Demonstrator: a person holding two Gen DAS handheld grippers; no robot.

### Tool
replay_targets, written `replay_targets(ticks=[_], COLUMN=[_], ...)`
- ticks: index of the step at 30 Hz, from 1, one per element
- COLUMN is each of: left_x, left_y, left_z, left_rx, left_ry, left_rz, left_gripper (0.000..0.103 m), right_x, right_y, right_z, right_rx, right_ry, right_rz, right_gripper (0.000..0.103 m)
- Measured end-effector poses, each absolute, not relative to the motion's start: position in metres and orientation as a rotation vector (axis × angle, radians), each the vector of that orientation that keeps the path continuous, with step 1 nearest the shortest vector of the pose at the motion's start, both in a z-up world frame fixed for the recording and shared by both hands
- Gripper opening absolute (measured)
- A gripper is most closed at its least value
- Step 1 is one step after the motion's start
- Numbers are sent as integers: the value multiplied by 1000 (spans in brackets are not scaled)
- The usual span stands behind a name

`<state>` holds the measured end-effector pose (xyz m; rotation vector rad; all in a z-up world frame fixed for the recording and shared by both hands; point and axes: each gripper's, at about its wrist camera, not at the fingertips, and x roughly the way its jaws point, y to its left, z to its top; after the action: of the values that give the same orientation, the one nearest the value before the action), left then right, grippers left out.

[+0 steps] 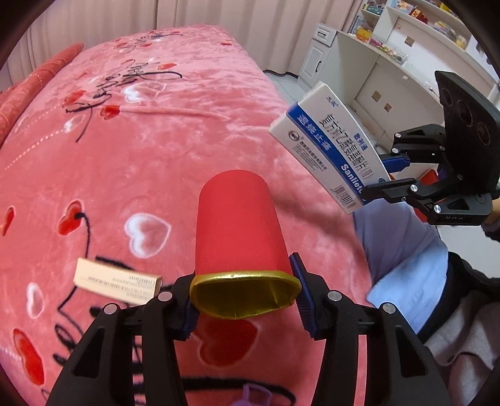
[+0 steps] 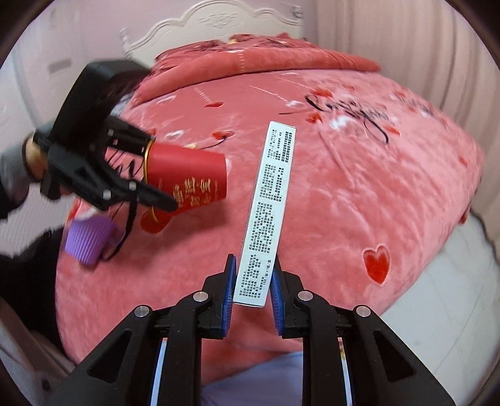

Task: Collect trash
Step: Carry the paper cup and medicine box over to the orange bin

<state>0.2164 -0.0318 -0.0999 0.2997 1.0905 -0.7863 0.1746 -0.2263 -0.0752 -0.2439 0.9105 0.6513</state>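
My left gripper is shut on the gold rim of a red paper cup, held on its side above the pink bed. The cup and the left gripper also show in the right wrist view. My right gripper is shut on the end of a white and blue medicine box, held above the bed. The box and the right gripper show at the right of the left wrist view. A small beige box lies on the blanket.
The pink heart-patterned blanket covers the bed. A purple ribbed cup lies near the bed's edge. A red pillow and white headboard are at the far end. White shelves stand beyond the bed. A blue cloth lies at the right.
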Motion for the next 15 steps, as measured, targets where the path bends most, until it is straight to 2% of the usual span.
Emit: replay_targets(ticks=[15], left_x=[137], left_y=[-48], left_z=[-69], left_rx=[404], left_ry=[1058], left_rz=[-781], left_gripper=[52], right_x=[85], right_y=[-229], right_z=[-42], right_rx=[-511], right_ry=[811], right_rz=[721], right_gripper=[21])
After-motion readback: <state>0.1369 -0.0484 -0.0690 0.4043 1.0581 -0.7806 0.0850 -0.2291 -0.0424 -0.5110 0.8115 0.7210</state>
